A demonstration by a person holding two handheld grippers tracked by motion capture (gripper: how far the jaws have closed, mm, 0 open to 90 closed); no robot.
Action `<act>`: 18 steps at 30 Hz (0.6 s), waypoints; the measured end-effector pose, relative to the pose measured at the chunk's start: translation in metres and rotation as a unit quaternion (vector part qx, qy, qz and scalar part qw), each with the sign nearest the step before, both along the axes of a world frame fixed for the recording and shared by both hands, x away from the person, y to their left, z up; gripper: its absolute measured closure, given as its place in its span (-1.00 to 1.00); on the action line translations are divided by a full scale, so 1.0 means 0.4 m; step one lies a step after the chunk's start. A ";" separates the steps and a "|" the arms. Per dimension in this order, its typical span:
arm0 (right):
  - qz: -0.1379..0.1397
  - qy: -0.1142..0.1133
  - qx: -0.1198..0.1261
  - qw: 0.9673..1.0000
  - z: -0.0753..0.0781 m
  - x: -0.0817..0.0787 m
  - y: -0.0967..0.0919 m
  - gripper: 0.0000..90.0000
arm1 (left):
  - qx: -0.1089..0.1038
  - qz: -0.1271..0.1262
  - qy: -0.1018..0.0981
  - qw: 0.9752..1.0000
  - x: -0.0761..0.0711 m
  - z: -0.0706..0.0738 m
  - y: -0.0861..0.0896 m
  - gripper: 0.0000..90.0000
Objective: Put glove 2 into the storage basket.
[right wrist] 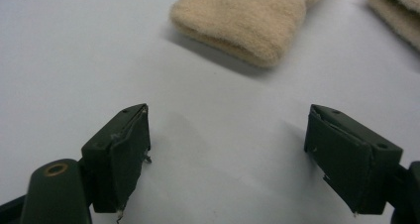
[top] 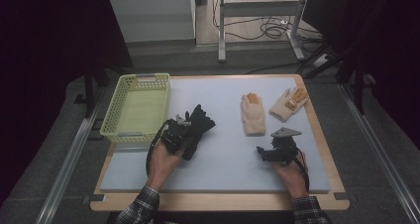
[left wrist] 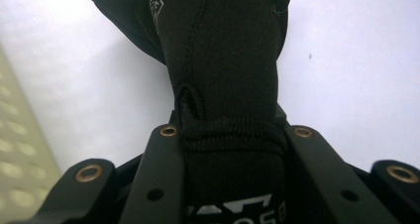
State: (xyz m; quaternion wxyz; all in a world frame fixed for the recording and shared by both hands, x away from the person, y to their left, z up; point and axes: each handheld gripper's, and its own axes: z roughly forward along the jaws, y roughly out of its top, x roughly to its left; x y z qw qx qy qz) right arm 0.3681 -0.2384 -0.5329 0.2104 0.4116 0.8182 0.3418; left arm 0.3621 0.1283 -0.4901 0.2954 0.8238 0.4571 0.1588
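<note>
Basket (top: 136, 105) first: a pale yellow-green mesh one sits at the bench's left edge, toward the far corner, partly overhanging the light blue mat (top: 218, 174) that covers the bench top. Just right of it, on the mat, I have my left gripper (top: 179, 130) clamped on the black glove (top: 198, 127). In the left gripper view the jaws press in on both sides of the ribbed cuff of that glove (left wrist: 228, 60), and its palm and fingers stretch away from the camera over the mat. The basket wall shows blurred at that view's left edge.

Further right, near the mat's middle and toward the far edge, lies a cream glove with orange fingertips (top: 252, 115), cuff pointing at me. A second cream glove (top: 288, 104) lies tilted beside it, nearer the far right corner, the two apart.

My right gripper (top: 267, 152) hovers toward the near right part of the mat, just short of the first cream glove. Its jaws stand wide apart with bare mat between them; in the right gripper view the cream cuff (right wrist: 242, 23) lies ahead, untouched.
</note>
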 end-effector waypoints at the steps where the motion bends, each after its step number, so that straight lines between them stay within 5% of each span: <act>1: 0.000 0.000 0.000 1.000 0.000 0.000 0.000 -0.61 | -0.002 0.000 -0.002 1.000 0.002 0.007 0.001 0.62; 18: -0.002 0.000 0.000 1.000 0.000 -0.001 0.001 -0.61 | 0.006 0.046 -0.034 0.998 0.082 0.174 0.098 0.61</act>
